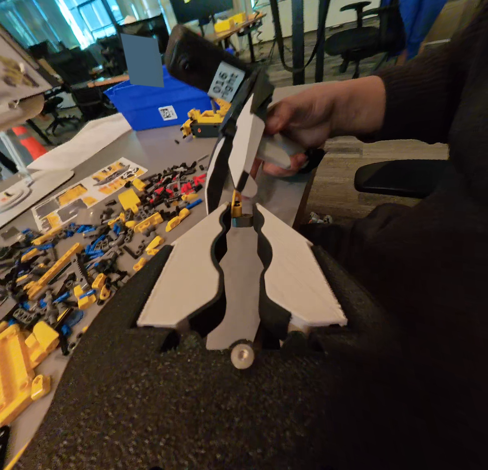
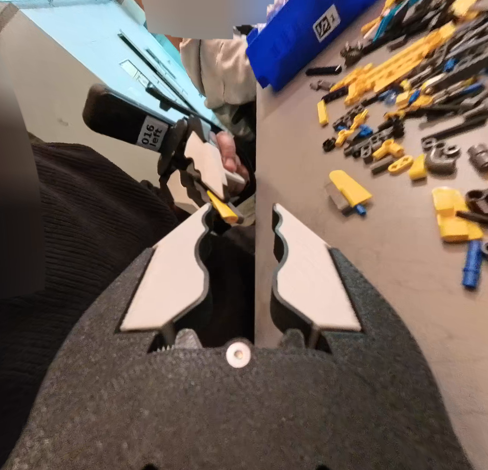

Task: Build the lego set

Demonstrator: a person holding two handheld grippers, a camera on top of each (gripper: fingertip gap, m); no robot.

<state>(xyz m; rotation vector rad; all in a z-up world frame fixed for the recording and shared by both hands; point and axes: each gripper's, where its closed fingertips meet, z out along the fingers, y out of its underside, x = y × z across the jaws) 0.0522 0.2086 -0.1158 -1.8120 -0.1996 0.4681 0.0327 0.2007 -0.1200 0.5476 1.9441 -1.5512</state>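
The left tool (image 1: 240, 209) was pinched nearly closed on a small yellow piece (image 1: 235, 206) with a grey part (image 1: 243, 221) joined at its base, held up in the air off the edge of the surface (image 1: 163, 145). The right tool (image 2: 241, 211) stood wide open with nothing in it. Its tips hung just above the yellow piece, close to touching it, and a hand (image 1: 317, 119) gripped its handle. I could not tell whether any finger actually met the piece.

To the left of the yellow piece, a big scatter of loose parts (image 1: 105, 232) in yellow, blue, black and red lay unsorted across the surface. Printed sheets (image 1: 87, 193) lay flat at the scatter's far edge. Well beyond the yellow piece, a partly built yellow model (image 1: 203, 121) sat against a blue bin (image 1: 148, 100). From what showed, only that model and the two-part bit in the left tool were joined up, and most of the parts lay loose.
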